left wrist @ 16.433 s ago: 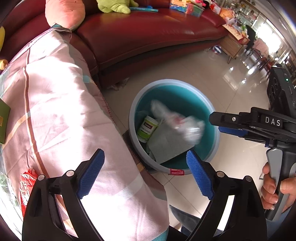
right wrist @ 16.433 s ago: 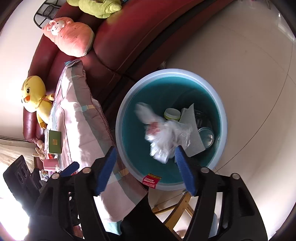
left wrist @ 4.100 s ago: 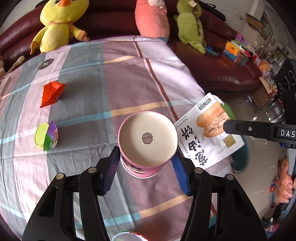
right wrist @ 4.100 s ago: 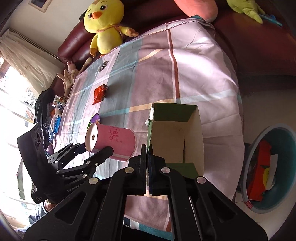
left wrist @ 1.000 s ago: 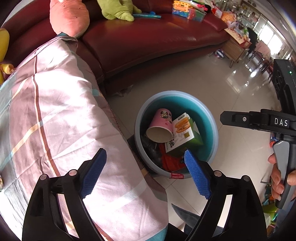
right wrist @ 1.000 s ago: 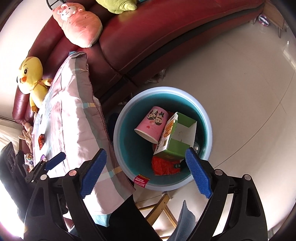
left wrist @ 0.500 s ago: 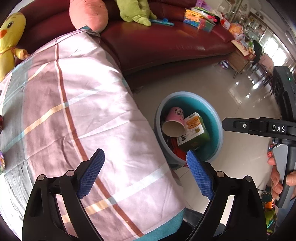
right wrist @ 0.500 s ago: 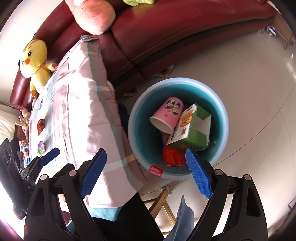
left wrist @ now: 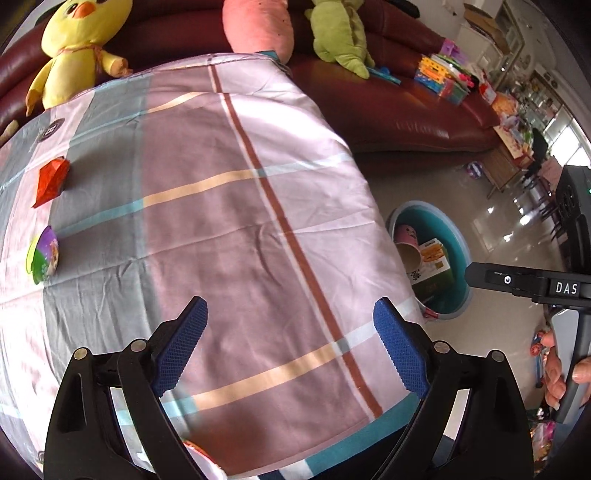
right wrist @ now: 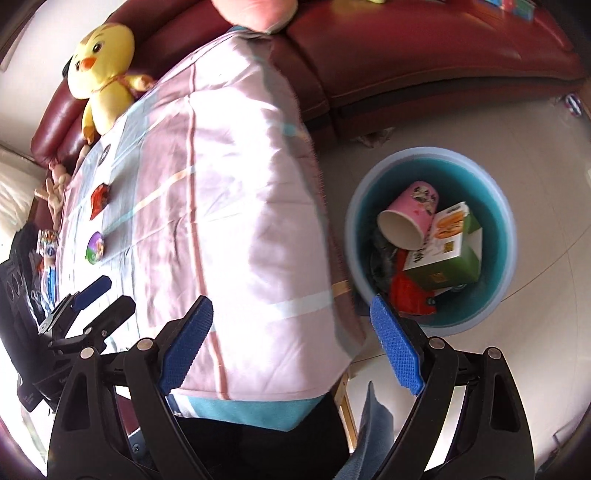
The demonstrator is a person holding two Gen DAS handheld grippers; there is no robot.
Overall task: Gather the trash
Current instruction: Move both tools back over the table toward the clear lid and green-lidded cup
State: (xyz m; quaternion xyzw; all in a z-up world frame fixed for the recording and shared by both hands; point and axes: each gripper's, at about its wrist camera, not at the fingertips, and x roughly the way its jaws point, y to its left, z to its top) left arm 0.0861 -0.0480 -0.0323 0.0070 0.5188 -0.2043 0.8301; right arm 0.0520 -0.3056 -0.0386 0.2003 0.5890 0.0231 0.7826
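A red crumpled wrapper (left wrist: 51, 181) and a small green-and-purple cup (left wrist: 43, 255) lie on the plaid tablecloth (left wrist: 236, 206) at its far left. My left gripper (left wrist: 290, 317) hangs open over the cloth's near edge with nothing between its blue pads. In the right wrist view my right gripper (right wrist: 290, 325) is open too, above the table's corner, with the teal bin (right wrist: 509, 229) on the floor to the right. A pink paper cup (right wrist: 410, 214), a green box (right wrist: 448, 247) and a red wrapper (right wrist: 410, 295) lie in the bin.
A dark red sofa (left wrist: 406, 103) curves behind the table with a yellow chick plush (left wrist: 74, 48), a pink plush (left wrist: 258, 29) and a green plush (left wrist: 340, 37). Shiny tiled floor (right wrist: 480, 110) surrounds the bin. A hand (left wrist: 557, 373) grips the right gripper's handle.
Both views have swung away from the bin toward the table. The bin has slid to the right, and the red wrapper and small cup have come into view. Both grippers stay open.
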